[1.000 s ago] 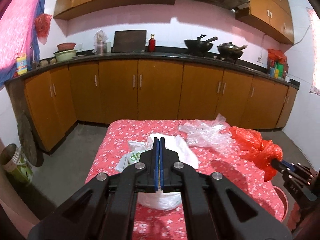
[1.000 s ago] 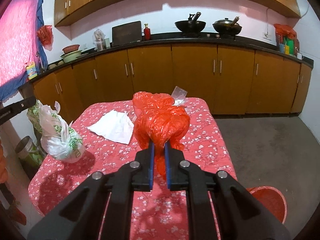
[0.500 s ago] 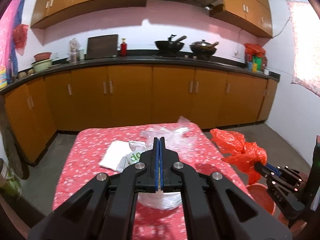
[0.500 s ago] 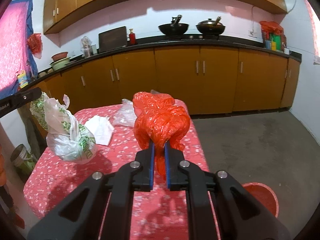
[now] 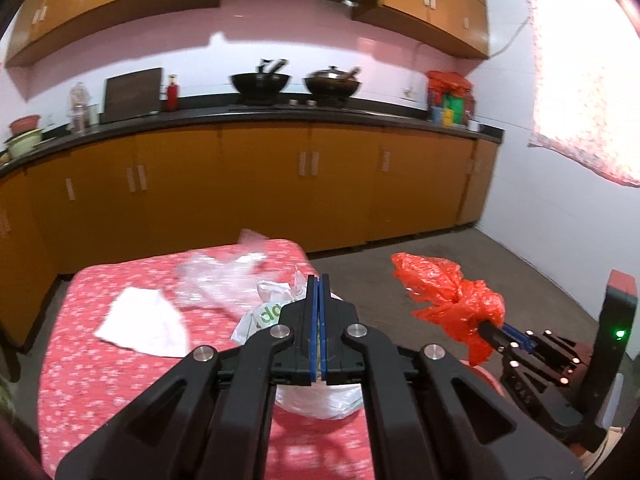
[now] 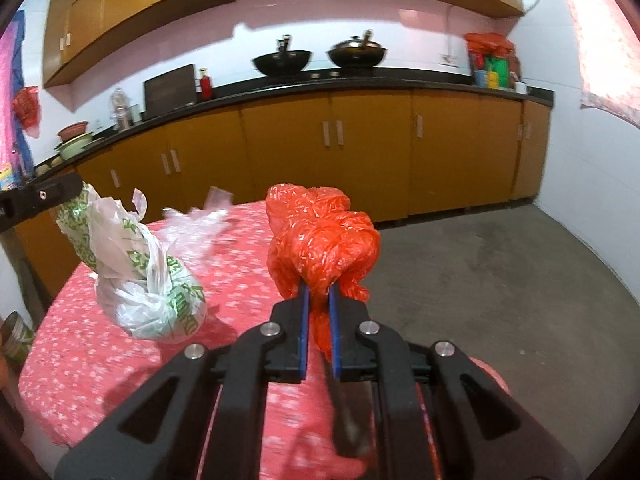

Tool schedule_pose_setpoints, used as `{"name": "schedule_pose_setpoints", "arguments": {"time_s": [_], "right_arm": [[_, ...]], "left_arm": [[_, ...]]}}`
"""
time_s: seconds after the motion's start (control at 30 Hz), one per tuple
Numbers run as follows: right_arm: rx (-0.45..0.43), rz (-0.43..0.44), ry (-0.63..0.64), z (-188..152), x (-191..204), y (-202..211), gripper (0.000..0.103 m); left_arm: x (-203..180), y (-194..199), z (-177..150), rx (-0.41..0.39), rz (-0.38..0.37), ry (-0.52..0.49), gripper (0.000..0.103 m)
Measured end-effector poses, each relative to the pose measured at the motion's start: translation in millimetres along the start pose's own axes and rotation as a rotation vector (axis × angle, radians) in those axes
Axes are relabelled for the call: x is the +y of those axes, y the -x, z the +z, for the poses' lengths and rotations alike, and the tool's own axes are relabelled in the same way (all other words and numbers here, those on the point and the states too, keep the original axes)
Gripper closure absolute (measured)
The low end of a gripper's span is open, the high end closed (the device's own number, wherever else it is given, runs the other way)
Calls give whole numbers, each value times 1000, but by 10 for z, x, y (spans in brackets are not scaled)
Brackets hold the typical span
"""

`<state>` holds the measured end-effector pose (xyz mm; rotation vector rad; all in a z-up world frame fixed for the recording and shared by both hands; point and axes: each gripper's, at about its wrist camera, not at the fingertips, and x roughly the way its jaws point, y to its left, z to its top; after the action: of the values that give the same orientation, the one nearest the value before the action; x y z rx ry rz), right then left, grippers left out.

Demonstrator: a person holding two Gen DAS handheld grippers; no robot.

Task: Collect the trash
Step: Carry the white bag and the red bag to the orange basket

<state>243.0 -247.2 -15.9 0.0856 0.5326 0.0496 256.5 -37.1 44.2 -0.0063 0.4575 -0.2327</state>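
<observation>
Crinkled red plastic bag (image 6: 320, 240) pinched, knotted white plastic bag (image 6: 148, 280) pinched

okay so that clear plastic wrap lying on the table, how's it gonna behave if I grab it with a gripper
The clear plastic wrap looks thin and crumpled, so probably floppy and very light. Its glossy film may slip between the pads. It should drape, not roll, when lifted off the table.

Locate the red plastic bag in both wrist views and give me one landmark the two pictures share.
Left wrist view: the red plastic bag is at right of centre, clamped in the right gripper, off the table's right edge.
Right wrist view: the bag sits at centre, just above the gripper's blue pads.
Shared landmark: the two black woks on the counter.
</observation>
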Motion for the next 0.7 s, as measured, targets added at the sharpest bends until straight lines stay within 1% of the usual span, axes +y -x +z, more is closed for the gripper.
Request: {"name": "schedule_pose_setpoints", "arguments": {"time_s": [0.2, 0.43, 0.53, 0.7], "right_arm": [[16, -90, -43, -138, -546, 13, 93], [70, -200, -82, -422, -1228, -20, 93], [97, -229, -108, -559, -1456, -71, 93], [135, -252, -151, -765, -1781, -178, 93]], "left_arm": [[-534, -244, -99, 43, -93, -19, 103], [-1191, -540, -304, 97, -185, -60, 103], [-1452, -692, -404, 130, -213, -77, 103], [-1810, -911, -623, 191, -242, -117, 103]]}}
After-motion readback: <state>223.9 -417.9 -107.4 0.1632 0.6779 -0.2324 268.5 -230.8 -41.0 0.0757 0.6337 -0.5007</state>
